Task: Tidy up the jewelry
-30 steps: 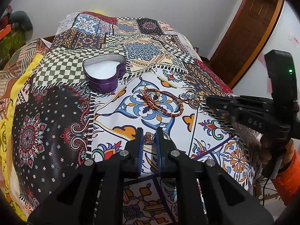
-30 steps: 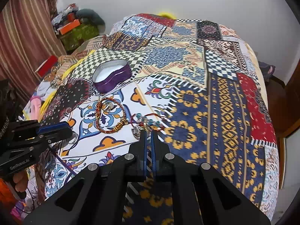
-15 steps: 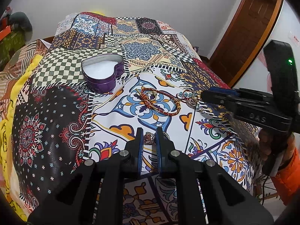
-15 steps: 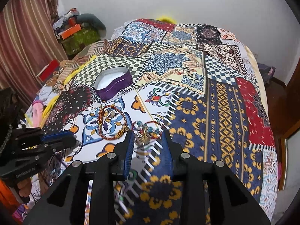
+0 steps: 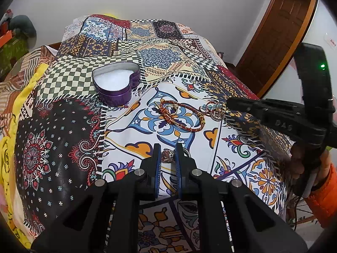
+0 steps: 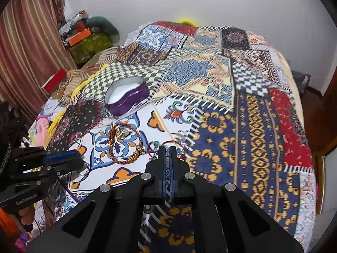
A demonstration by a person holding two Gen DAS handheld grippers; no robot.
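left gripper: clenched on ring | right gripper: clenched on beaded bracelet, hold unconfirmed | advice: lift both straight up, carry far-left to heart tin

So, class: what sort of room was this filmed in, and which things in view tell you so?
Most likely a bedroom in a home. The work surface is a bed under a patchwork bedspread, striped curtains hang along one side, and a wooden door stands in the corner. Boxes and clutter are piled by the wall.

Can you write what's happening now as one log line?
left gripper: shut on ring | right gripper: shut at beaded bracelet | heart tin: open
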